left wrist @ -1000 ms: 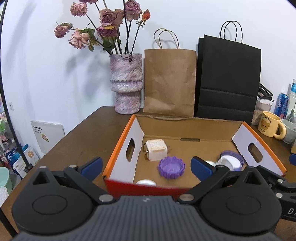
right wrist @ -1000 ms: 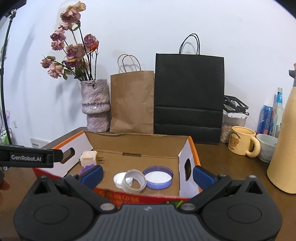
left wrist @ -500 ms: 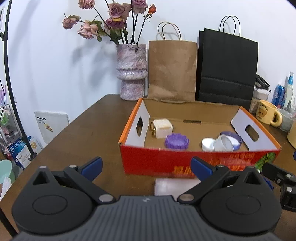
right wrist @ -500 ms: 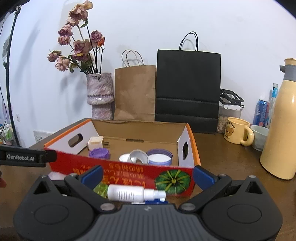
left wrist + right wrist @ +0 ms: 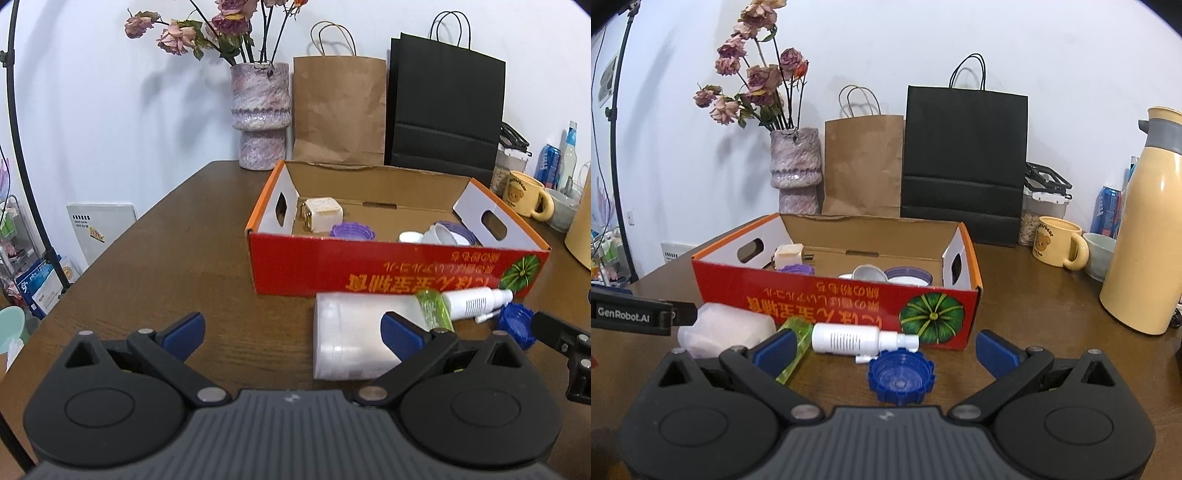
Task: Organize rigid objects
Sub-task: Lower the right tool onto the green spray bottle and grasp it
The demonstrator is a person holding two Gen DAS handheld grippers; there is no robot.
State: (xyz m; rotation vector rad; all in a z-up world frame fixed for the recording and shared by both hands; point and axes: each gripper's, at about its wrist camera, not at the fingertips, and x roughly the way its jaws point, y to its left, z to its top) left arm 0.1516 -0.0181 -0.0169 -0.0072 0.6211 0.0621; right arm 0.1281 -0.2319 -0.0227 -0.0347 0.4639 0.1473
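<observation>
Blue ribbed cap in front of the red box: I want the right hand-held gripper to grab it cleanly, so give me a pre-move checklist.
1. Right hand-held gripper open and empty: ok.
2. Round blue ribbed plastic cap lined up between its fingers: ok.
3. Cap clear of neighbours: not ok, white plastic spray bottle lies just behind it.
4. Left hand-held gripper out of the way: ok, open over the brown wooden table.
5. Room in the red cardboard box: ok, bare floor shows.
6. Cap's grip strength: cannot tell.
</observation>
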